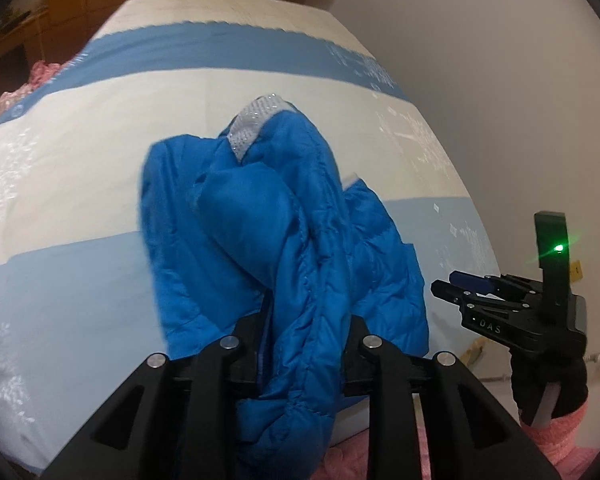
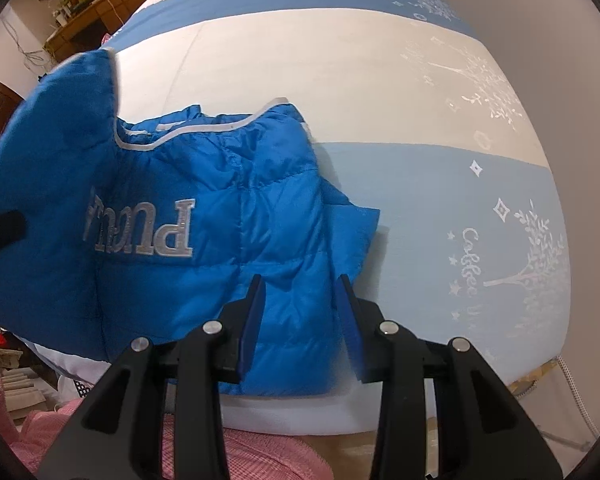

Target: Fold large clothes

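A blue puffer jacket (image 1: 284, 240) with grey trim and grey lettering lies bunched on the bed. My left gripper (image 1: 306, 320) is shut on a thick fold of its near edge, which hangs down between the fingers. The jacket also shows in the right wrist view (image 2: 220, 216), lettering upside down, its left part lifted. My right gripper (image 2: 300, 300) is open with its blue pads just above the jacket's near right part, holding nothing. It also shows in the left wrist view (image 1: 456, 284), right of the jacket.
The bed sheet (image 2: 420, 184) has blue, pale blue and cream bands with white tree prints. A white wall (image 1: 500, 80) stands to the right. Wooden furniture (image 2: 92, 12) is at the far left. Pink checked cloth (image 2: 240, 456) lies below the bed's near edge.
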`<state>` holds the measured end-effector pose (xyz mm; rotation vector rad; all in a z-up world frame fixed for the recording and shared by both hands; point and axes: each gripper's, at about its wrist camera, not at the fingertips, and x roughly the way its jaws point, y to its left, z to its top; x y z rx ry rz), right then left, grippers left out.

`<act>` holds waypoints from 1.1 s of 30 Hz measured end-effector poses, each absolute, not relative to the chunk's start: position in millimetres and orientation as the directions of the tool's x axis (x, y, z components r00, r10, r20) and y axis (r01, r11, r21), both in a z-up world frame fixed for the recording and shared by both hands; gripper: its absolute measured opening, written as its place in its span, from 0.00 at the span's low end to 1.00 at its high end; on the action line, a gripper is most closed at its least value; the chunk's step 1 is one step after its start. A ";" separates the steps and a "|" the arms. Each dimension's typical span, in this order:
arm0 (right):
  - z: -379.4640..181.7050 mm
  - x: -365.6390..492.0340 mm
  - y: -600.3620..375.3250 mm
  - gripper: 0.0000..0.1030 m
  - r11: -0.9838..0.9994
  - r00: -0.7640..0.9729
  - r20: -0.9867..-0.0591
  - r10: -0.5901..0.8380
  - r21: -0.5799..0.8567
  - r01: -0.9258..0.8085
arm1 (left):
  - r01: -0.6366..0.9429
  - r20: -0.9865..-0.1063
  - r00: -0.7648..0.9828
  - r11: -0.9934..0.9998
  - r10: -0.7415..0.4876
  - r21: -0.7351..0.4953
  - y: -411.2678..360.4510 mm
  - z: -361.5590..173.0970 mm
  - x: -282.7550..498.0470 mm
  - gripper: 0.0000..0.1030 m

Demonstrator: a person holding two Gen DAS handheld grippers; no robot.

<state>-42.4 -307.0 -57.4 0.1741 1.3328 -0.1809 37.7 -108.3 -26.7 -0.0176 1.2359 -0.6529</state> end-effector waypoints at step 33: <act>-38.6 -12.3 -318.0 0.49 0.974 0.274 -0.952 0.140 0.182 0.136 | 0.423 -0.822 0.229 0.814 -0.521 -0.399 -100.4 3.4 27.5 0.56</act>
